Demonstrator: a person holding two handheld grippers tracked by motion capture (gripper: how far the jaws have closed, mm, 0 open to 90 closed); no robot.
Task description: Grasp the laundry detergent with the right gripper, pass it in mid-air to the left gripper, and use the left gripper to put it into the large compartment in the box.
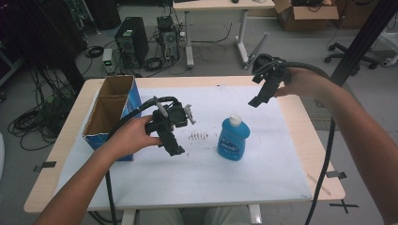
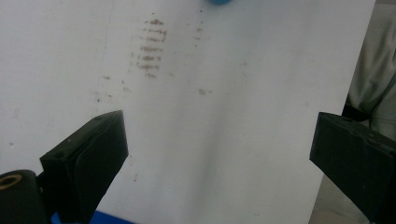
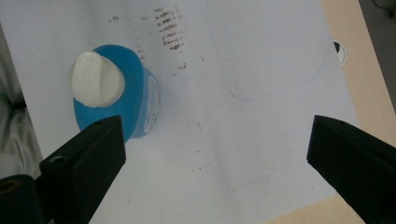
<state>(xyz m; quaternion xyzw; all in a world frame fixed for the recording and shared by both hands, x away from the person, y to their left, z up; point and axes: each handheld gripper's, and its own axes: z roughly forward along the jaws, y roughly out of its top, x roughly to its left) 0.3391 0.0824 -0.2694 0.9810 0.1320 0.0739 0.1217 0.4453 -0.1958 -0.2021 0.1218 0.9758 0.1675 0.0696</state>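
Approach stage is judged: the blue bottle (image 1: pixel 233 138) stands ungrasped on the bench (image 1: pixel 291 154). Right gripper (image 1: pixel 264 92) and left gripper (image 1: pixel 168 133) are held agape; descent over the bottle is required.

in the left gripper view the blue plastic bottle with a white cap (image 2: pixel 218 2) is cut off by the top edge, a mere sliver left. its label print is too small to read from above. the open blue cardboard box (image 1: pixel 112 112) is partly hidden behind the left hand (image 1: pixel 129 136).
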